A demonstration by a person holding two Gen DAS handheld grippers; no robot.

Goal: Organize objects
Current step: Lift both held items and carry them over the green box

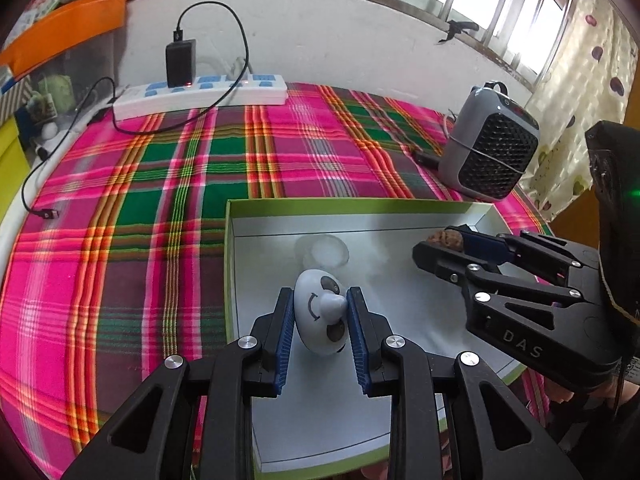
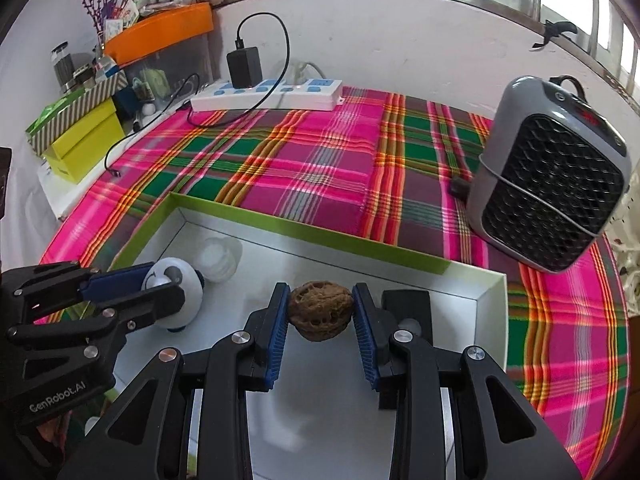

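The left gripper (image 1: 320, 316) is closed on a small white egg-shaped toy (image 1: 318, 312) with a knob on its side, and the blue pads (image 1: 285, 332) press it from both sides. The toy is held over the white floor of a shallow box (image 1: 229, 248) with a green rim, in its near left part. The right gripper (image 2: 321, 312) is closed on a brown walnut (image 2: 321, 311), which sits between its two blue pads (image 2: 279, 328), also over the box floor, more to the right. In the left wrist view the right gripper comes in from the right side with the walnut at its tip, well apart from the toy. A small clear plastic cup (image 2: 219, 258) lies inside the box just beyond the toy, near the far wall. A black object (image 2: 408, 308) stands in the box just to the right of the right gripper. The box lies on a pink and green checked cloth (image 1: 160, 184). A grey fan heater (image 2: 552, 172) stands on the cloth to the far right, and a white power strip (image 1: 200, 94) with a black charger (image 1: 181, 62) lies at the far edge.
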